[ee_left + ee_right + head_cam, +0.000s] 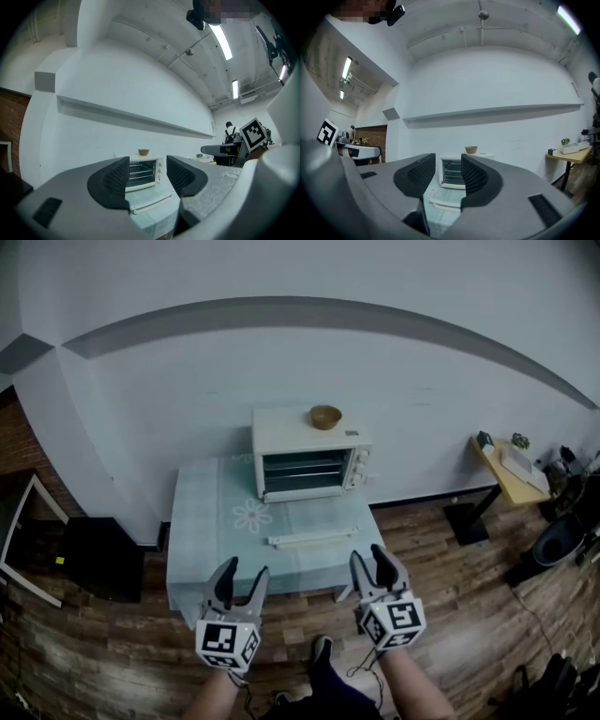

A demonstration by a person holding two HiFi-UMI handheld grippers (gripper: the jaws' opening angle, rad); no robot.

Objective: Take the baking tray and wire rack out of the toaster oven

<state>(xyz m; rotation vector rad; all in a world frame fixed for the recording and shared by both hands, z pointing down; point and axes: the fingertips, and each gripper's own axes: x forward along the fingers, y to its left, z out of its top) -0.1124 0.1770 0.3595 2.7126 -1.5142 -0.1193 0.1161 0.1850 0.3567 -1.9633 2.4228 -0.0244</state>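
Observation:
A white toaster oven (pixel 309 463) stands at the back of a table (pixel 202 521) covered in a pale green cloth, its front open to me. Wire rack bars (pixel 302 468) show inside the oven; I cannot make out a tray there. My left gripper (pixel 246 576) and right gripper (pixel 367 555) hover side by side before the table's near edge, well short of the oven. Both are open with nothing between the fingers. The left gripper view frames the oven (pixel 142 172) between the jaws of the left gripper (pixel 147 176). The right gripper view shows the oven (pixel 452 172) past the right gripper (pixel 448 174).
A brown bowl (pixel 325 416) sits on top of the oven. A long white flat piece (pixel 312 539) lies across the cloth in front of it. On the wooden floor are a black box (pixel 103 557) at left and a yellow side table (pixel 514 474) at right.

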